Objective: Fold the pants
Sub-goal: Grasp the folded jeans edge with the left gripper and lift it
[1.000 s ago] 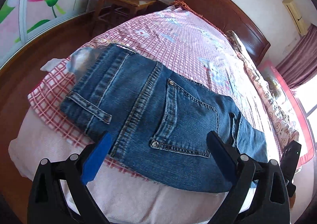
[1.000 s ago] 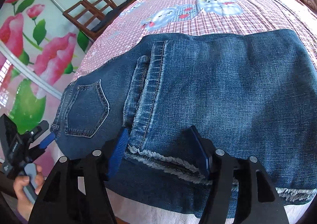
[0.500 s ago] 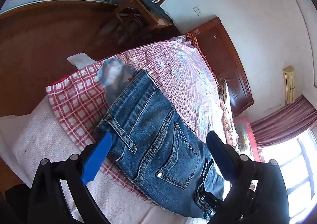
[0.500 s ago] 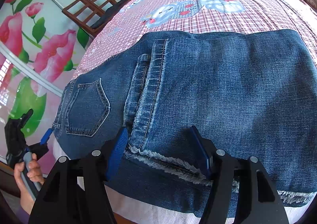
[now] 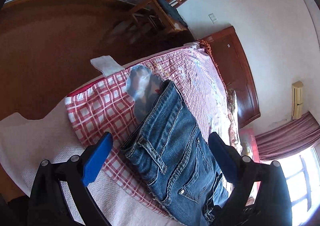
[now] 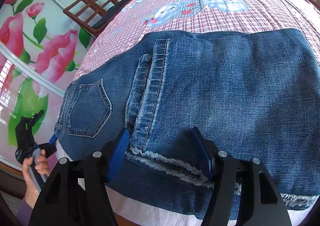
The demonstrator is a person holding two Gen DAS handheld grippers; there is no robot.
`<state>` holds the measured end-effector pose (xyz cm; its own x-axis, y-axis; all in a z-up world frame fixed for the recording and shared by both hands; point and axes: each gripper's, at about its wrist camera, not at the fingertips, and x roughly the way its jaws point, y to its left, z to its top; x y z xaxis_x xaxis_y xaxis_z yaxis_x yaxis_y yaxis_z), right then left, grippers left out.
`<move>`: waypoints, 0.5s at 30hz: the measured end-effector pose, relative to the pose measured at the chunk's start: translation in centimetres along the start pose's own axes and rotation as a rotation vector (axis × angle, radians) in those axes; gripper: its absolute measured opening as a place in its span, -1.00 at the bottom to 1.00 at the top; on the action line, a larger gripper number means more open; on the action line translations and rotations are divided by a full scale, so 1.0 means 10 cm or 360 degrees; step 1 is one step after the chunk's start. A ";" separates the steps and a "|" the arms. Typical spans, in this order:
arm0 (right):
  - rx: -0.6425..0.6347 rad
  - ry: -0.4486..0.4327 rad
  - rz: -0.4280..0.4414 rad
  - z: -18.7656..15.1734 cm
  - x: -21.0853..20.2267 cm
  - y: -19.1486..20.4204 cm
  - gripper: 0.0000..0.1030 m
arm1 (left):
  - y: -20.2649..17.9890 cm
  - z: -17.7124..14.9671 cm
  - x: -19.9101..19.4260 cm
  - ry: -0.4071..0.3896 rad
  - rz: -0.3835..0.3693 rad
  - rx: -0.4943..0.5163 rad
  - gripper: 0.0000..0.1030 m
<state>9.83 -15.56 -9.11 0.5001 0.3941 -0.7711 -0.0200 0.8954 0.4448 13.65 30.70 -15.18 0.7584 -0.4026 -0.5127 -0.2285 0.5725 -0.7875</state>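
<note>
Two grippers, one pair of jeans. Right gripper: jaws spread wide, holding nothing, its blue pads straddling the frayed hem of the jeans at their near edge; whether the pads touch the denim cannot be told. Left gripper: jaws likewise apart and empty, raised off the jeans at their waistband end, gripped by the person's left hand. Jeans: lying flat on the checked bedspread, near the foot edge of the bed; legs doubled back over the seat, hem resting beside the back pocket. Judged status: one lengthwise and one crosswise fold look complete; a further fold to a compact bundle, or a final smoothing, may remain. Beyond the jeans: wooden chair, headboard
</note>
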 end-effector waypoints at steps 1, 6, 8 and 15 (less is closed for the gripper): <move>-0.0002 0.0000 -0.0005 0.00 0.00 0.00 0.23 | -0.03 -0.01 0.03 0.0030 -0.0013 0.0038 0.86; -0.0001 -0.0003 0.0006 0.00 0.00 0.00 0.23 | -0.12 -0.06 0.06 0.0078 -0.0070 0.0085 0.82; 0.0010 -0.0003 0.0013 0.00 0.01 -0.01 0.23 | -0.12 -0.08 0.12 0.0143 -0.0123 0.0066 0.36; 0.0011 -0.0010 0.0023 -0.01 0.00 -0.03 0.23 | 0.02 -0.16 0.21 0.0149 -0.0020 0.0002 -0.65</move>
<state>9.79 -15.77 -9.26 0.5054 0.4055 -0.7617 -0.0211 0.8883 0.4588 14.23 28.81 -16.91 0.7009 -0.4746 -0.5325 -0.2183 0.5680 -0.7936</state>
